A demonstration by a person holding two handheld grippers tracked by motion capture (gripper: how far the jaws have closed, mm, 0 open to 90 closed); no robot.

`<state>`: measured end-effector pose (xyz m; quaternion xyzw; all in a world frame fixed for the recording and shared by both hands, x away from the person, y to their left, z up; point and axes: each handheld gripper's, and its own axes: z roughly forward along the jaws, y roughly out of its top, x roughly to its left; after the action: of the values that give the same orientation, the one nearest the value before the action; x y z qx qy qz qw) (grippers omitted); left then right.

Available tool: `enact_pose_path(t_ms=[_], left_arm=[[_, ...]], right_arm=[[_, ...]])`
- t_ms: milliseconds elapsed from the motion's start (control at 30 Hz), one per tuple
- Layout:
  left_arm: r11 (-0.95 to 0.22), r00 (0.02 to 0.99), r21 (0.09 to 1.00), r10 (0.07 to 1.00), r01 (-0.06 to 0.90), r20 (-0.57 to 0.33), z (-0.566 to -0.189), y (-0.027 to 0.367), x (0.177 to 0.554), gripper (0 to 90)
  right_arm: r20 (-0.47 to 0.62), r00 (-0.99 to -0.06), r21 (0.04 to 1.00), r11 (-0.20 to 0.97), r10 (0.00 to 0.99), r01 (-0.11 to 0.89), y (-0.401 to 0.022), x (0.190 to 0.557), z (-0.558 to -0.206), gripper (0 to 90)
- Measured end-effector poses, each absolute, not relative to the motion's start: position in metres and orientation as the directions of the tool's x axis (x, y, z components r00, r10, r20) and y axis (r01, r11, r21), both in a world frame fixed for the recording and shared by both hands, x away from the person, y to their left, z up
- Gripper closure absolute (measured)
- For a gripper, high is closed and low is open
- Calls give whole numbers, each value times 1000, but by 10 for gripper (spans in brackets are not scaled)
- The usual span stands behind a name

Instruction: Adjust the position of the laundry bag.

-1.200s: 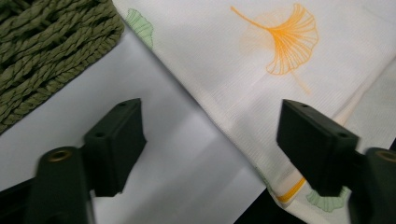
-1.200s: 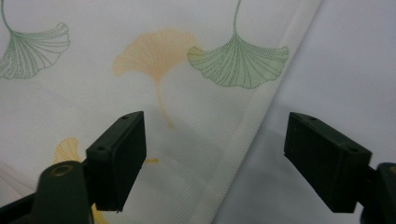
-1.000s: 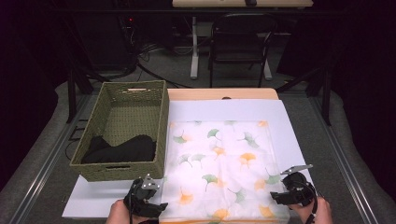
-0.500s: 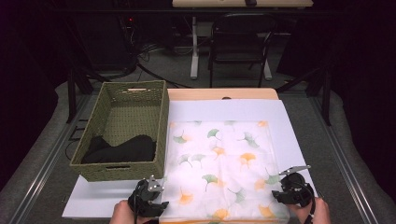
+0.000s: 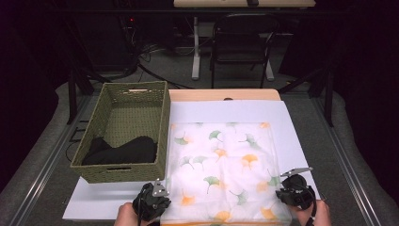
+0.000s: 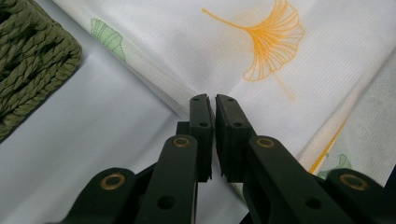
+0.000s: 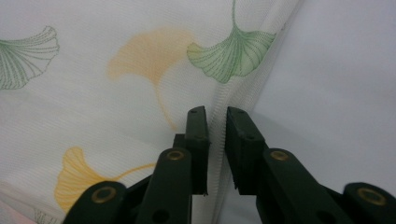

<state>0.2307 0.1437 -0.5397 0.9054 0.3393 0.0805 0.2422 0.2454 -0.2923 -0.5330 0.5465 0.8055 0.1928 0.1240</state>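
Left tool (image 6: 214, 105): jaws have just been closing, now pinched on the near-left edge of the ginkgo-print cloth (image 5: 221, 165). Right tool (image 7: 215, 116): jaws have also just been closing, now narrow, cloth's near-right edge pinched between them. Cloth lies flat on the white sheet (image 5: 226, 109) covering the desk. Woven basket (image 5: 160, 136) just left of cloth, dark fabric (image 5: 123, 151) inside.

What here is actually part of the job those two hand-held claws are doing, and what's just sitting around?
In the job:
- leaf-print cloth, spread flat on the white board
- left gripper, fingers pinching the cloth's near left edge
- right gripper, fingers closing on its near right edge

Lying about:
- woven basket
- dark garment inside the basket
- chair beyond the table
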Motion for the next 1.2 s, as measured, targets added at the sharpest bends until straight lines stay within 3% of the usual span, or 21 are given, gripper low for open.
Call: enact_pose_path(t_ms=[333,1200], left_arm=[[-642,756,493,652,587,-50,-539,146,235,884],[-589,706,532,708,608,-22,-540,142,251,880]], right_arm=[[29,-374,447,322,927,834,-293,247,-532,873],[-21,-349,473,317,937,822,-291,278,-531,876]])
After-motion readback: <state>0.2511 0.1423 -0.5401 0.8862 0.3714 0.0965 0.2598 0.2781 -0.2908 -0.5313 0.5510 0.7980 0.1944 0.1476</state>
